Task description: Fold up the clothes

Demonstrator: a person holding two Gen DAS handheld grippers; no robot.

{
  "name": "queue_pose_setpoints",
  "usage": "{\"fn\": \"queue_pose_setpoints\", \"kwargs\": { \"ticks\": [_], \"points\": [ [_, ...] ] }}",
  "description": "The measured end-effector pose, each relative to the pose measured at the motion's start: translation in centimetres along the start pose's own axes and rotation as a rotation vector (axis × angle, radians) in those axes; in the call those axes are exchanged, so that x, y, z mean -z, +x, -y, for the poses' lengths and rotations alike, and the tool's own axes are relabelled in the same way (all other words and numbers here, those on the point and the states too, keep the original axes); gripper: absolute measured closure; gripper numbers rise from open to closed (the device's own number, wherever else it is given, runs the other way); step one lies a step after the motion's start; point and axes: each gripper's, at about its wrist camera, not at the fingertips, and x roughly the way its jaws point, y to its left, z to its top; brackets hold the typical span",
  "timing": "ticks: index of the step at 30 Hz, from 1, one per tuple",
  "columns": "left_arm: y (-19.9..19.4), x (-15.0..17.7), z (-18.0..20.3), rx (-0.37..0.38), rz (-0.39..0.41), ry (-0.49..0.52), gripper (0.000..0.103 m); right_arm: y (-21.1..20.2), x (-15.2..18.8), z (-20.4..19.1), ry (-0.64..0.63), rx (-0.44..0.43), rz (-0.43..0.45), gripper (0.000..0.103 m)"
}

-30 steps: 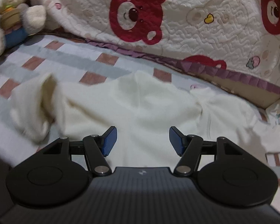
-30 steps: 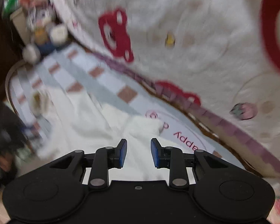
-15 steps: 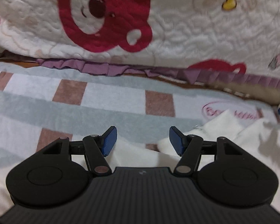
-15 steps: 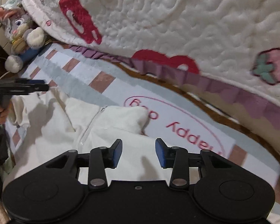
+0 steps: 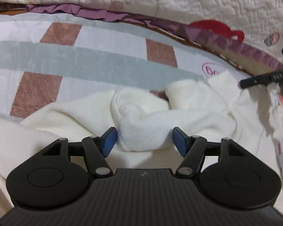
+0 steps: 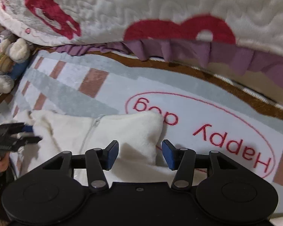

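Fleece, cream-white and rumpled, forms the garment (image 5: pixel 179 113) that lies on a checked mat (image 5: pixel 84 64) of grey, white and brown blocks, in front of a quilt (image 5: pixel 207 3) printed with red bears and edged with a purple frill (image 5: pixel 84 12).

Left wrist view, left to right: a flat spread of fleece fills the lower left; at centre a twisted roll of the cloth rises between the blue pads of the left gripper (image 5: pixel 144 141). Its jaws stand spread and have just been opening further; the left pad lies just beside the roll, the right pad stands clear of it, and nothing is pinched. At the far right edge a black part of the other tool (image 5: pixel 264 78) reaches in over the garment, blurred. Only a fragment of the mat's red oval print shows here.

Right wrist view, left to right: a plush rabbit toy (image 6: pixel 9 56) sits at the mat's far left corner, unseen in the other view. Below it the left gripper's fingers (image 6: pixel 15 133) meet the garment's left edge. The zipper (image 6: pixel 92 130) runs down the cloth. A fleece corner lies between the spread pads of the right gripper (image 6: pixel 140 154), whose jaws have just been opening; no pad presses the cloth. The full red oval lettering (image 6: pixel 207 130), upside down, reads "Happy dog".
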Motion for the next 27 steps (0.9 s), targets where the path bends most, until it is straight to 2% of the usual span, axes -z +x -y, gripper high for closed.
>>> {"fn": "queue_pose_setpoints", "kwargs": {
  "ticks": [3, 5, 6, 7, 9, 10, 11, 12, 14, 16, 18, 21, 23, 27],
  "points": [
    [0.1, 0.0, 0.3, -0.014, 0.009, 0.011, 0.036, 1.8, 0.4, 0.2, 0.038, -0.015, -0.02, 0.046],
    [0.3, -0.3, 0.4, -0.023, 0.017, 0.007, 0.034, 2.9, 0.9, 0.0, 0.049, -0.019, -0.028, 0.039],
    [0.4, -0.4, 0.5, -0.026, 0.024, 0.0, 0.033, 3.3, 1.2, -0.2, 0.049, -0.018, -0.024, 0.032],
    [0.5, -0.4, 0.5, -0.029, 0.031, -0.008, 0.032, 3.5, 1.5, -0.6, 0.043, -0.014, -0.002, 0.029],
    [0.7, -0.3, 0.7, -0.044, 0.052, -0.022, 0.035, 3.5, 2.1, -1.5, 0.009, 0.008, 0.04, 0.03],
    [0.7, -0.2, 0.9, -0.054, 0.064, -0.028, 0.041, 3.3, 2.4, -2.0, -0.012, 0.016, 0.062, 0.051],
    [0.7, -0.1, 1.1, -0.072, 0.074, -0.026, 0.071, 2.8, 2.7, -2.4, -0.033, 0.015, 0.094, 0.068],
    [0.6, -0.1, 1.6, -0.112, 0.081, -0.005, 0.09, 2.2, 3.0, -2.7, -0.054, 0.013, 0.127, 0.082],
    [-0.1, 0.0, 2.7, -0.17, 0.121, 0.033, 0.094, 0.8, 3.6, -3.4, -0.087, 0.009, 0.2, 0.086],
    [-1.2, -0.1, 4.0, -0.221, 0.179, 0.079, 0.096, -1.8, 3.9, -3.6, -0.082, -0.002, 0.31, 0.089],
    [-2.7, -0.8, 6.1, -0.309, 0.275, 0.184, 0.097, -4.3, 3.8, -4.0, -0.103, 0.021, 0.405, 0.089],
    [-4.7, -3.0, 8.3, -0.343, 0.388, 0.259, 0.097, -7.4, 3.2, -4.8, -0.154, 0.08, 0.508, 0.09],
    [-5.5, -4.8, 9.0, -0.354, 0.411, 0.254, 0.097, -8.9, 2.3, -5.1, -0.177, 0.114, 0.557, 0.09],
    [-7.4, -9.2, 9.3, -0.34, 0.503, 0.173, 0.097, -12.2, 0.3, -5.5, -0.193, 0.164, 0.679, 0.09]
  ]
}}
